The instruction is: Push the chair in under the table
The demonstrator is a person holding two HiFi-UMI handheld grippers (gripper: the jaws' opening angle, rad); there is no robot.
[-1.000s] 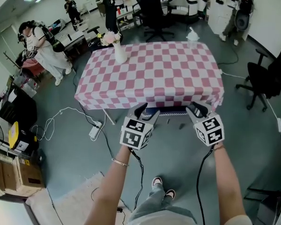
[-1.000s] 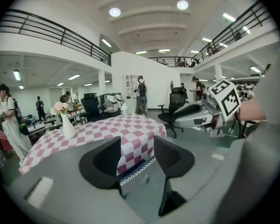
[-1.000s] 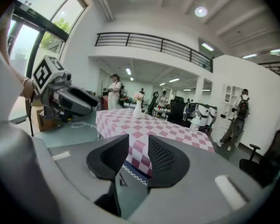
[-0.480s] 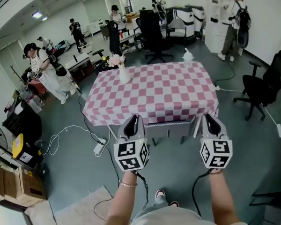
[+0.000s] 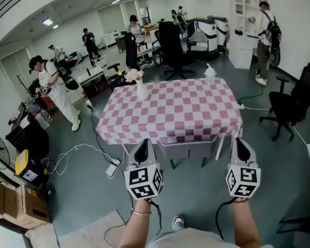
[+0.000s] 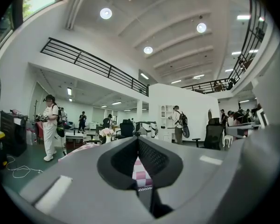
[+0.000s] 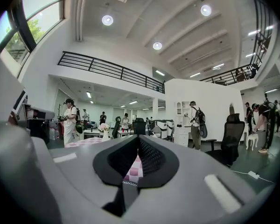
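Both grippers are hanging pressed shut on the near side of the table, with the chair sitting under it.

Nearest to the camera, short of the table (image 5: pixel 170 107), the left gripper (image 5: pixel 143 144) and the right gripper (image 5: pixel 241 142) are pointing level at its near edge, each with its jaws pressing together on nothing and touching neither table nor chair. The grey chair (image 5: pixel 188 150) is standing tucked beneath the table's near edge, its back showing just under the hem of the pink-and-white checked cloth (image 5: pixel 144 130), between the two grippers. On the table's far left corner a white vase of flowers (image 5: pixel 141 88) is standing upright. Beyond the table's far edge a black office chair (image 5: pixel 173 45) is standing, and another black office chair (image 5: pixel 292 105) is sitting off the table's right side.
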